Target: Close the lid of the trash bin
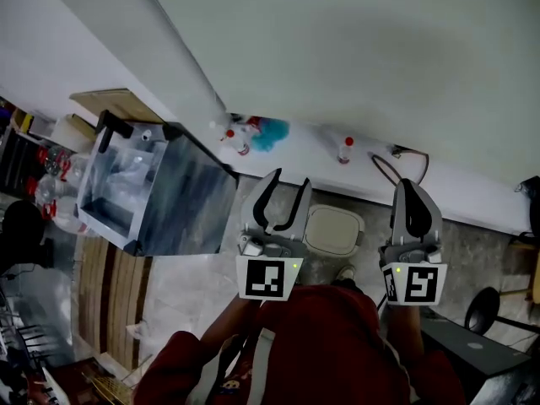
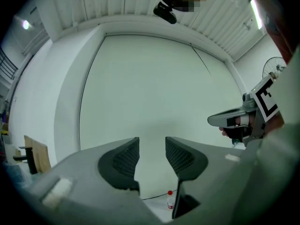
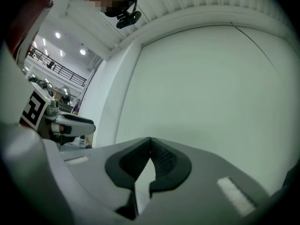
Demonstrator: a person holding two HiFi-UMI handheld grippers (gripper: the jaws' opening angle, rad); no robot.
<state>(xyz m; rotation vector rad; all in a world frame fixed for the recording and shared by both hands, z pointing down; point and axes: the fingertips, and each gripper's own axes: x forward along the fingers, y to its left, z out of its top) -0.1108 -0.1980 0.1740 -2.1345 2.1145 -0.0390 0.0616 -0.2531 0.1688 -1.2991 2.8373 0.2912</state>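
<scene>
Room: a white wall (image 1: 363, 49) meets a grey mottled floor (image 1: 472, 251).
Far left: a grey metal cabinet (image 1: 190, 201) stands there with clear plastic inside.
Foot of the wall: a blue fluffy thing (image 1: 270, 133), a red-capped bottle (image 1: 345, 150) and a black cable (image 1: 384, 169) lie along it.
Trash bin: the trash bin (image 1: 335, 230) stands on the floor near the wall, between the two tongs in the head view, its pale lid lying flat on top.
Left tongs: the left tongs (image 1: 289, 184) are held level toward the wall, jaws apart, nothing between them.
Right tongs: the right tongs (image 1: 411, 186) are level, jaws tip to tip, empty.
Person: red sleeves (image 1: 337, 344) show below both.
</scene>
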